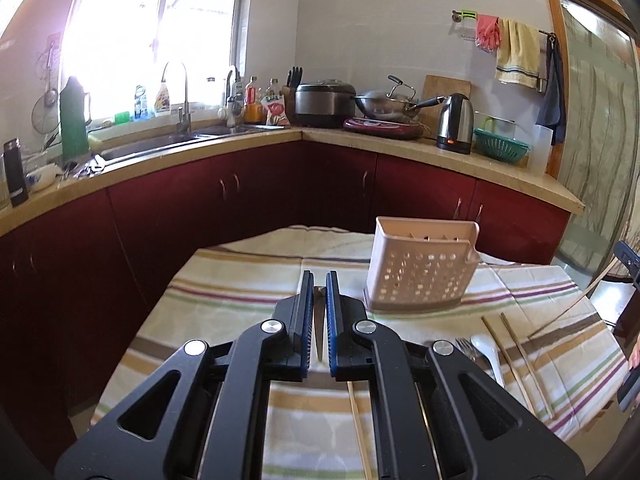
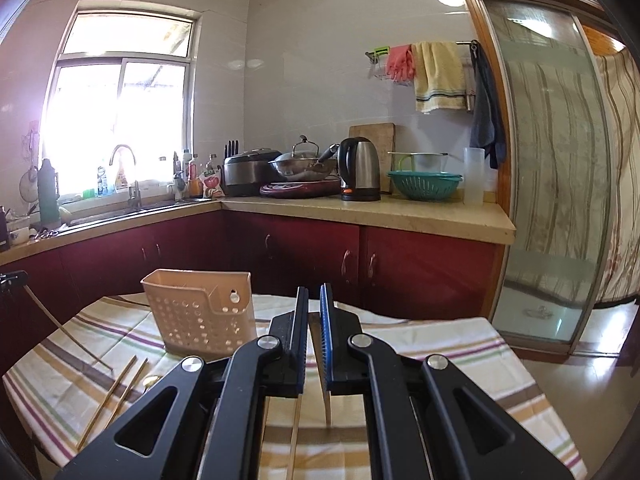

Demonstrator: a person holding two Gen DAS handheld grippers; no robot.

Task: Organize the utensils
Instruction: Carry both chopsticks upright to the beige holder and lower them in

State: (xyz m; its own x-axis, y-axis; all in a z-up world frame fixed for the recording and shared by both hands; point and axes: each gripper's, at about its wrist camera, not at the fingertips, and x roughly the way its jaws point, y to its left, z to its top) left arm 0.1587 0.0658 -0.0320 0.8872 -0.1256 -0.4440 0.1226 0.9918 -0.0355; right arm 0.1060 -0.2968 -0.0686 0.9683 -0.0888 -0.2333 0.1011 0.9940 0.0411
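My left gripper (image 1: 319, 292) is clamped on a thin metal utensil (image 1: 319, 322) that hangs between its blue pads, and my right gripper (image 2: 314, 304) is clamped the same way on another slim metal piece (image 2: 322, 364); I cannot tell what kind either one is. Both are raised above the striped cloth (image 1: 224, 312), with the perforated pink utensil holder (image 1: 420, 272) standing upright on it just ahead. Two chopsticks (image 1: 516, 360), a fork (image 1: 466, 348) and a white spoon (image 1: 486, 350) lie together on the cloth near the holder, and another chopstick (image 1: 357, 428) lies below my left gripper.
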